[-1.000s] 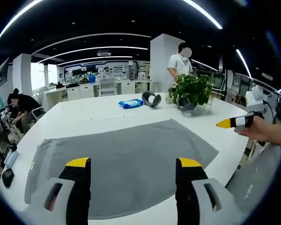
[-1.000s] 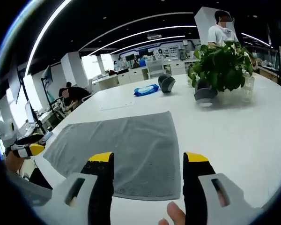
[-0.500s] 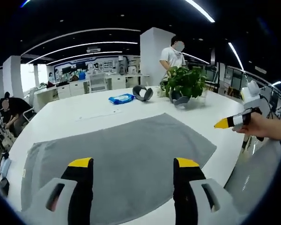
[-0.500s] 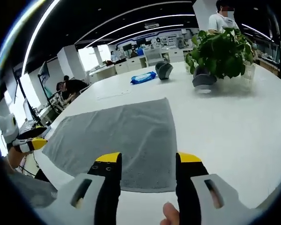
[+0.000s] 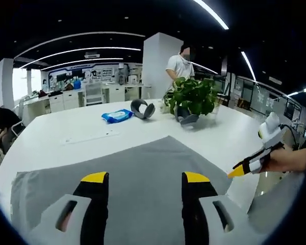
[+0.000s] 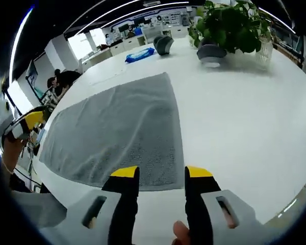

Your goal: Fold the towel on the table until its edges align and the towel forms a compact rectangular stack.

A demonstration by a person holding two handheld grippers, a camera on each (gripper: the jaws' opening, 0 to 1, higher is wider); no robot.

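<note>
The grey towel lies flat and unfolded across the middle of the white bench. The right gripper hovers at the towel's near edge, low in the frame, fingers spread and empty. The left gripper, likewise spread, hangs over the cloth. Each should probably pinch a near corner cleanly, lift evenly and carry it straight to the far edge, well short of the potted plant.

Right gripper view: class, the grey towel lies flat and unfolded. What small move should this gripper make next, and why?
Probably ease the right gripper down onto the near edge of the towel and close on it. The towel lies spread flat on the white table, its near edge sits just ahead of the open yellow-tipped jaws, and nothing is gripped yet, so a fold cannot start.
</note>
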